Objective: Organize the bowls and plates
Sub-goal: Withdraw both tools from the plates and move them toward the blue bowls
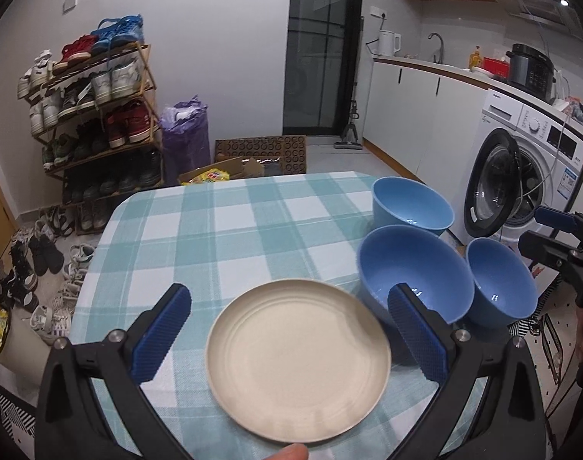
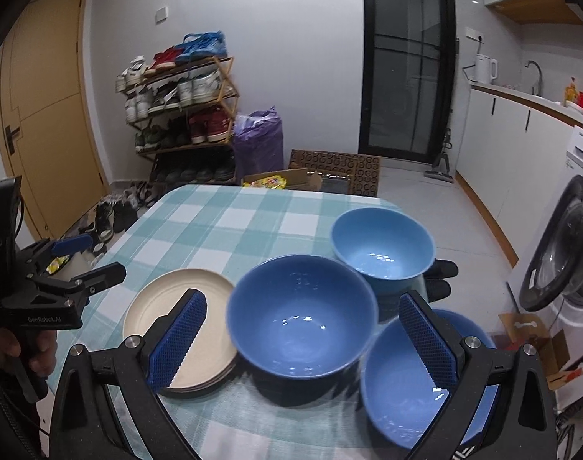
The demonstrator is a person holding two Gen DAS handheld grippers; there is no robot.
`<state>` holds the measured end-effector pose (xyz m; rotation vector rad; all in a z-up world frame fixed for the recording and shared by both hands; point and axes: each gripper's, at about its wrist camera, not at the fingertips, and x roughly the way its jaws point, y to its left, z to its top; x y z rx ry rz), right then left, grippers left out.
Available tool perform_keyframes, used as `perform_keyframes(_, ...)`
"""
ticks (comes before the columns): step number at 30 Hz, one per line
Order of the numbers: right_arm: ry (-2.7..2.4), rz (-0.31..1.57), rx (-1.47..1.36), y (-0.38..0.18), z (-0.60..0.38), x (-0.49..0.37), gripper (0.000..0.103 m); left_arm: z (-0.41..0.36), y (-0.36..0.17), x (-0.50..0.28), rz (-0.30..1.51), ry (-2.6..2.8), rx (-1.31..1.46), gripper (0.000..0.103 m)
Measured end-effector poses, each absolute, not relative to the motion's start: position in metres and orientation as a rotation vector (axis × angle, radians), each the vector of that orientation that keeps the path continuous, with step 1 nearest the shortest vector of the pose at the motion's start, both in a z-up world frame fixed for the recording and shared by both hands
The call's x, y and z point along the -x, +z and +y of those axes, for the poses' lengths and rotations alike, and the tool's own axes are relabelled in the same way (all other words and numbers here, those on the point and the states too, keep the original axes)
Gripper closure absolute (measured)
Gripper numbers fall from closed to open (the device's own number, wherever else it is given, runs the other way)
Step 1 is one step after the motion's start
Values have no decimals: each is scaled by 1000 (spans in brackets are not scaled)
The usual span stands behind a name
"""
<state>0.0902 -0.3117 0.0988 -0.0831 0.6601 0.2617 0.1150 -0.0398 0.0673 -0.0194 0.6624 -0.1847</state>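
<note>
**Plates stacked, three bowls still apart**

Take the stack of round cream plates as your landmark on the table with the teal-and-white checked cloth. The right wrist view shows more than one rim at its near edge, so the plates look gathered already.

The bowls are not. The large, deep-blue bowl sits just beside the stack on its right. A lighter blue bowl stands beyond that one, and a third blue bowl sits further right of the stack, close to the table edge. None is nested in another.

Your left gripper hovers above the stack with its jaws wide apart and nothing held. Your right gripper is likewise spread and empty, over the large bowl.

Judging by this, nesting the three bowls is what remains.
</note>
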Motion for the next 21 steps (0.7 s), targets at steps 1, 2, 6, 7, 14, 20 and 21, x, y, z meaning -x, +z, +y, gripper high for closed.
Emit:
perform_keyframes(1,249,655,81,102,-320,-91,1,-45,69,-118,661,-191,14,0)
perform_keyframes(2,241,654,78,104,-327,-92,1,-50,71,-121,659,-196,8,0)
perform_keyframes(6,220,656,64,112,-353,-98,1,-69,77,-133,651,-220,-8,0)
perform_keyframes(7,210,656,62,114,-360,-100,1,-73,78,-137,652,-225,-11,0)
perform_keyframes(14,168,663,7,122,-406,-121,1,-106,77,-164,664,-252,-19,0)
perform_keyframes(20,129,666,-28,123,-430,-145,1,-130,74,-185,676,-271,-42,0)
perform_keyframes(21,127,665,-34,123,-433,-148,1,-134,73,-190,678,-273,-48,0)
